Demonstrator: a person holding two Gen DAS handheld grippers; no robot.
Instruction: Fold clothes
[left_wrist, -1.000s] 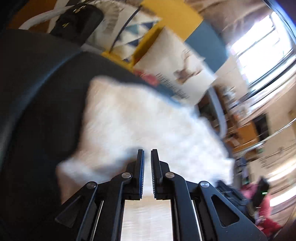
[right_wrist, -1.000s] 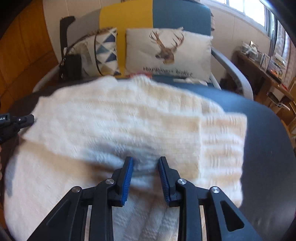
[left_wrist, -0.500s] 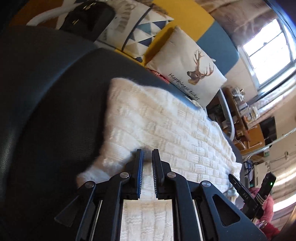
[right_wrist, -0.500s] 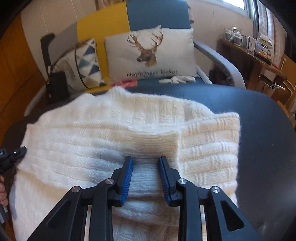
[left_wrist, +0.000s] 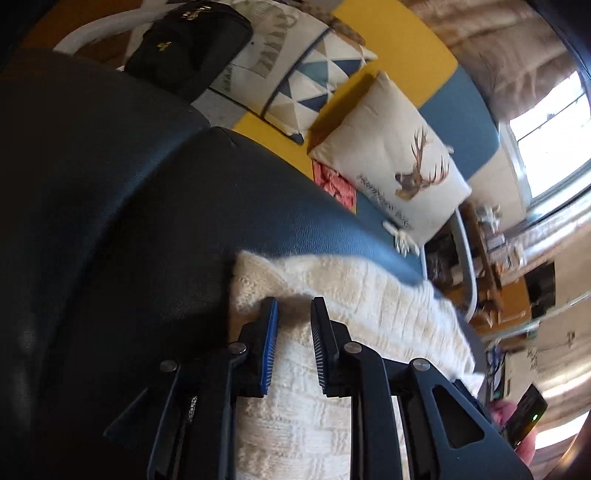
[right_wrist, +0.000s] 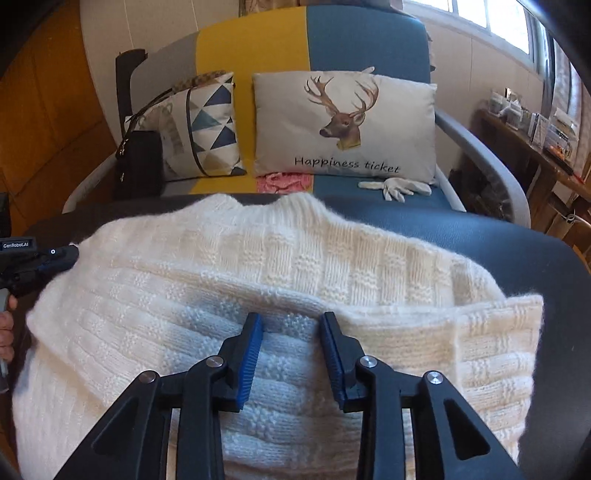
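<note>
A cream knitted sweater (right_wrist: 280, 288) is spread on a dark leather-like surface (right_wrist: 517, 251), its collar at the far edge and one side panel already laid over the body on the right. It is judged to be soft, thick and limp: light enough to be lifted by a pinch, but likely to sag and stretch if held at one point only, and its fuzzy, open knit could be snagged by ribbed pads. A grip is best taken on a doubled edge or the ribbed hem and collar, where the fabric is firmer, with both layers caught together so the fold is not pulled apart. The right hand-held gripper (right_wrist: 291, 343) is angled steeply down over the near middle of the sweater; its jaws are opening, knit is seen between the blue pads, but no pinch is shown. The left hand-held gripper (left_wrist: 293, 332) is likewise tilted down at the sweater's left far corner (left_wrist: 255, 280), and its jaws are opening, with wool lying below the gap and nothing clamped. In the right wrist view that gripper is seen at the left edge, with part of a hand (right_wrist: 5, 325) on it. Beyond the surface a sofa (right_wrist: 369, 40) with a deer cushion (right_wrist: 343, 122) is seen.
</note>
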